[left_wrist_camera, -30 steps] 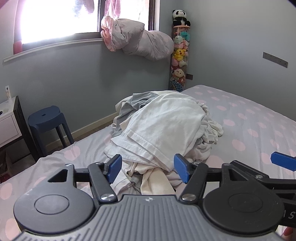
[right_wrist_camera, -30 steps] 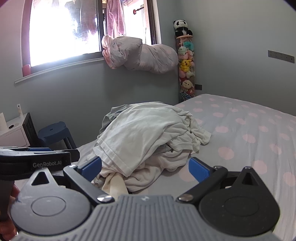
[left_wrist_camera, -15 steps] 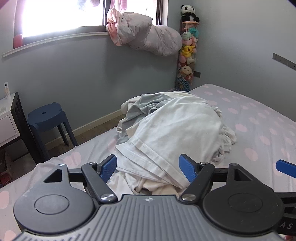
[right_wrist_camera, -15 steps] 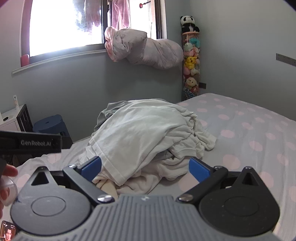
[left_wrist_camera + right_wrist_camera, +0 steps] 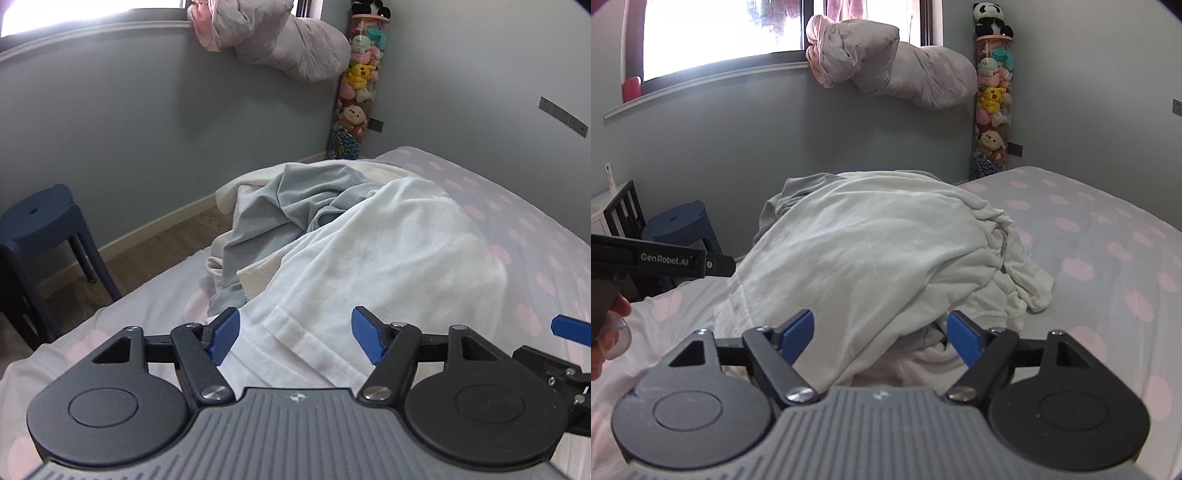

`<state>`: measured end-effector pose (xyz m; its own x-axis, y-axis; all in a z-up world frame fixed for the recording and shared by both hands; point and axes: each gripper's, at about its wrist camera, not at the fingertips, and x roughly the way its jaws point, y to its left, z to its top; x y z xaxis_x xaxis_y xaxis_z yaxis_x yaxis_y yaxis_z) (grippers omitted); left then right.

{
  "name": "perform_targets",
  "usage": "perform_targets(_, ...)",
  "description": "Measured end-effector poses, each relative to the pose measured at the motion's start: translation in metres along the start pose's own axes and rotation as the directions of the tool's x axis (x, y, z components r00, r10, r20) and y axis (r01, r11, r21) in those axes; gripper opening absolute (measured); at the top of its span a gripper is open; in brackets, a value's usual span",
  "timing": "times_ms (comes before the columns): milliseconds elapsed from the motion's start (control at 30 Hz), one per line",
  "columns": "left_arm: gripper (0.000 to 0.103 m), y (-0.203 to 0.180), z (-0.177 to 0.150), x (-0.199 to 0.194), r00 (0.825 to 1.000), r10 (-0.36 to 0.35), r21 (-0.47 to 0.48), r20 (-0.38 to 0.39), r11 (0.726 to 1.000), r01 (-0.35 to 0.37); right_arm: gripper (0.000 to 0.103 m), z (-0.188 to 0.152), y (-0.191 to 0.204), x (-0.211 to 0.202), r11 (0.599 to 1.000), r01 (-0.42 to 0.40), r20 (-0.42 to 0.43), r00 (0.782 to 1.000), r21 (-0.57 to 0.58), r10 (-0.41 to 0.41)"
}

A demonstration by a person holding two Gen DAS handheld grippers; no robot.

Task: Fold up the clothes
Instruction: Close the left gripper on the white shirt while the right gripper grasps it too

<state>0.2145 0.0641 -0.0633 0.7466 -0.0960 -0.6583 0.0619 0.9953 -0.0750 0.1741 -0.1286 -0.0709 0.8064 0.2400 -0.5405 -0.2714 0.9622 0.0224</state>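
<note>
Between the blue jaws of the left gripper point(image 5: 295, 334), which stand wide apart, lies the hemmed edge of a white shirt point(image 5: 388, 258). The right gripper point(image 5: 881, 334) also has its jaws spread apart, over the same shirt's lower edge. That shirt tops a heap of clothes, with a grey garment point(image 5: 273, 206) beside it, on a bed point(image 5: 1108, 240) with pink dots. Off the bed's left side stands a blue stool point(image 5: 40, 218).

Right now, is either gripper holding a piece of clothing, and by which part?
Nothing is held. The left gripper and right gripper are both open, over the near edge of the white garment.
</note>
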Motion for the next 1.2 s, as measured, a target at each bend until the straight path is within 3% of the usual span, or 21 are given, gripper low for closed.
perform_targets(200,0.049,0.008,0.001,0.033,0.998,-0.054,-0.029,-0.013,0.998,0.054,0.067,0.009,-0.002,0.035,1.0,-0.012,-0.03,0.999,-0.013,0.011)
perform_targets(267,0.038,0.01,0.001,0.035,0.996,-0.087,-0.069,-0.016,0.994,0.085,0.051,0.012,-0.002,0.046,1.0,-0.016,-0.039,0.999,-0.016,0.016)
perform_targets(333,0.026,0.01,0.0,0.035,0.994,-0.107,-0.098,-0.014,0.99,0.105,0.043,0.014,-0.001,0.05,1.0,-0.028,-0.042,0.999,-0.014,0.027)
perform_targets(433,0.003,0.008,0.001,0.033,0.992,-0.125,-0.122,-0.013,0.985,0.123,0.014,0.016,-0.002,0.042,0.999,-0.029,-0.015,0.999,-0.024,0.029)
perform_targets(467,0.0,0.007,0.002,0.029,0.989,-0.146,-0.13,-0.006,0.981,0.144,0.008,0.017,-0.004,0.037,0.999,-0.028,-0.01,1.0,-0.021,0.028)
perform_targets(633,0.0,-0.022,0.004,-0.001,0.975,-0.218,-0.074,0.032,0.973,0.22,0.0,0.02,-0.015,0.012,1.0,-0.021,0.014,1.0,-0.005,0.021)
perform_targets(733,0.0,-0.042,0.003,-0.018,0.963,-0.267,-0.068,0.038,0.961,0.269,0.0,0.021,-0.022,-0.003,1.0,-0.017,0.029,0.999,0.005,0.016)
perform_targets(900,0.002,-0.055,0.007,-0.035,0.984,-0.176,-0.02,0.036,0.984,0.177,0.0,0.024,-0.033,-0.028,1.0,-0.01,0.053,0.999,0.022,0.009)
perform_targets(1000,0.037,-0.05,0.01,-0.041,0.991,-0.123,-0.013,0.048,0.992,0.123,0.019,0.026,-0.04,-0.043,0.999,-0.006,0.067,0.998,0.032,0.004)
perform_targets(1033,0.054,-0.048,0.01,-0.042,0.994,-0.096,-0.004,0.06,0.995,0.097,0.04,0.026,-0.042,-0.047,0.999,-0.006,0.071,0.997,0.034,0.004)
perform_targets(1067,0.058,-0.045,0.01,-0.041,0.995,-0.075,0.007,0.067,0.997,0.074,0.05,0.024,-0.039,-0.043,0.999,-0.016,0.063,0.998,0.031,0.014)
perform_targets(1200,0.059,-0.03,0.012,-0.022,0.998,-0.035,0.027,0.047,0.999,0.033,0.05,0.015,-0.027,-0.025,0.998,-0.055,0.033,0.998,0.019,0.054)
